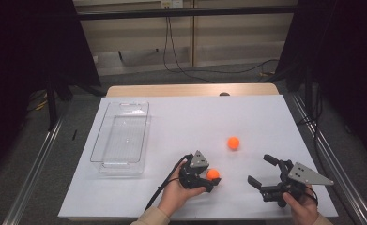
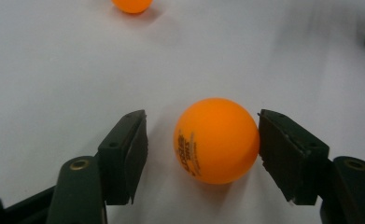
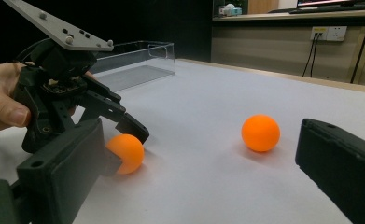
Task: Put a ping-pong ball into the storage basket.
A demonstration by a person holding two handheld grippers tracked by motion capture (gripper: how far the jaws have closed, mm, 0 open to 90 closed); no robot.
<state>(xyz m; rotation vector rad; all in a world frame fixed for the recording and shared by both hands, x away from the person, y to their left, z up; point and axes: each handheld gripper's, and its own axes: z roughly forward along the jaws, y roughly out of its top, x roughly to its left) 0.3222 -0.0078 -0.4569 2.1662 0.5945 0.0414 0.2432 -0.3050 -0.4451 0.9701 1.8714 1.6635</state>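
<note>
Because the near ball (image 2: 216,140) is round, light and free on the smooth bench (image 1: 181,117), it could squirt out forward if the left claw (image 1: 211,180) shuts off-centre, or roll off if one jaw nudges it first; in the left gripper view one jaw seems to touch or nearly touch the ball while a gap shows on the other side, so that uneven squeeze is the likeliest cause. A ball knocked loose may run toward the second ball (image 1: 233,143), which lies well ahead of the left claw, or toward the right claw (image 1: 261,171). The left claw is part open, its jaws a little wider than the ball, standing on either side of it low on the bench; it straddles the ball but does not yet grip it. The right claw is wide open and holds nothing, resting apart from both balls with its jaws pointed toward them. A clear bin (image 1: 121,136) sits well off to the left claw's far side, beyond its back end, with nothing in it that I can see.
</note>
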